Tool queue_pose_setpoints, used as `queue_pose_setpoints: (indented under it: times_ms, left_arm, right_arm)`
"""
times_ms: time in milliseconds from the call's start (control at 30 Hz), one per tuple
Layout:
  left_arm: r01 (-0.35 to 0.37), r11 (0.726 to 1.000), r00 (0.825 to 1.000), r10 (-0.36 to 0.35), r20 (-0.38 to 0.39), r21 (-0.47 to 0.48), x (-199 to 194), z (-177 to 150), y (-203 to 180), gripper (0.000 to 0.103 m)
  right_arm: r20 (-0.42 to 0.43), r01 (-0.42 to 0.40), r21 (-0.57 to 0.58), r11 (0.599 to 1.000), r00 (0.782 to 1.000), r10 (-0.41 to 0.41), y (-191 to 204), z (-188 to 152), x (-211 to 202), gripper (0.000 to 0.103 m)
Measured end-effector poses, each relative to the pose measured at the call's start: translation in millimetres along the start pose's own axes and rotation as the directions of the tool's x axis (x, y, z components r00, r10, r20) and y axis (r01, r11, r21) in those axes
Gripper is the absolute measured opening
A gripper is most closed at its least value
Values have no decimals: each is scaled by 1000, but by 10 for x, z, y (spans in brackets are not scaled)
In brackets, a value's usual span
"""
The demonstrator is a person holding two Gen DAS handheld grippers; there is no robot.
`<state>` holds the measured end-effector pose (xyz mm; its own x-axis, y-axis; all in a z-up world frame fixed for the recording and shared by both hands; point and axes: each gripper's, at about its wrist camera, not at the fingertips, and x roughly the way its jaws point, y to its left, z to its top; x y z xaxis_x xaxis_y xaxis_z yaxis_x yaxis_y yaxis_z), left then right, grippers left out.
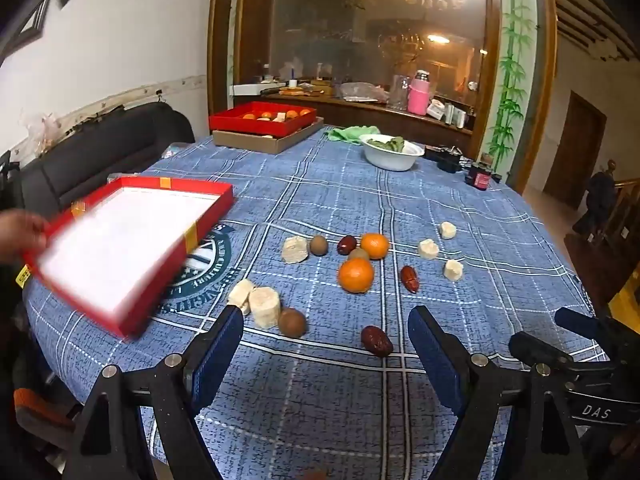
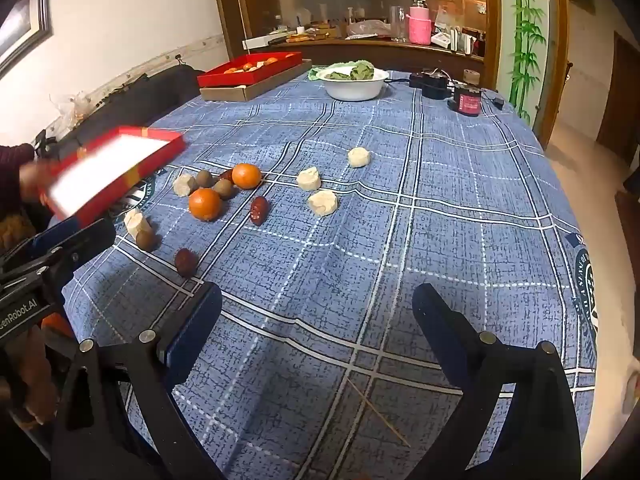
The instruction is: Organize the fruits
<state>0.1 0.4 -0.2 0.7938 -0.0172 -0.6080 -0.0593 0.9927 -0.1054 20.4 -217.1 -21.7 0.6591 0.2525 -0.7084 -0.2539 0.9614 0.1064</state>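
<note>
Two oranges point(image 1: 356, 276) lie loose on the blue checked tablecloth point(image 1: 320, 400) in the left wrist view, among dark red dates point(image 1: 377, 341), brown round fruits point(image 1: 293, 322) and pale cake-like chunks point(image 1: 265, 307); the left gripper point(image 1: 326, 334) hangs over them, fingers wide apart and empty. A blurred, empty red shallow cardboard box with a white inside point(image 1: 120, 248) is tilted above the cloth's left edge, a person's hand point(image 1: 18, 236) on it. At the far end a second red box point(image 1: 262, 119) holds oranges and pale pieces, atop a brown cardboard tray point(image 1: 268, 141); a white bowl point(image 1: 392, 156) holds green leaves. From the right wrist view, the right gripper point(image 2: 318, 312) is spread open over bare cloth, the fruits well to its left.
</note>
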Motion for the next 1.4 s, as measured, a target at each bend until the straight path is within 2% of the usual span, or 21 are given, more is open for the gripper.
queue_pose_setpoints:
  times_ms: [33, 267, 333, 400, 767, 1400]
  left_arm:
    - [2, 1000, 1000, -2, -3, 1, -2, -2, 0, 83]
    - [20, 1000, 1000, -20, -20, 10, -26, -12, 184, 83]
    - [15, 1000, 999, -15, -35, 9, 8, -18, 165, 83]
    - [-19, 1000, 998, 19, -54, 3, 85, -4, 64, 83]
    - [-28, 1000, 995, 27, -92, -8, 140, -32, 107, 83]
    - [-23, 999, 995, 19, -99, -40, 105, -61, 178, 83]
  right_arm:
    - [-22, -11, 13, 1000, 1000, 12, -4, 5, 5, 97]
    - [-28, -20, 7, 1000, 999, 20, 7, 10, 91, 97]
    - [-23, -16, -3, 1000, 1000, 16, 49, 1, 70, 97]
    - [-22, -15, -11, 1000, 1000, 14, 48, -1, 76, 97]
    - [-41, -7, -31, 999, 999, 6, 134, -33, 94, 97]
    - [-46, -8, -61, 998, 999, 6, 272, -83, 61, 97]
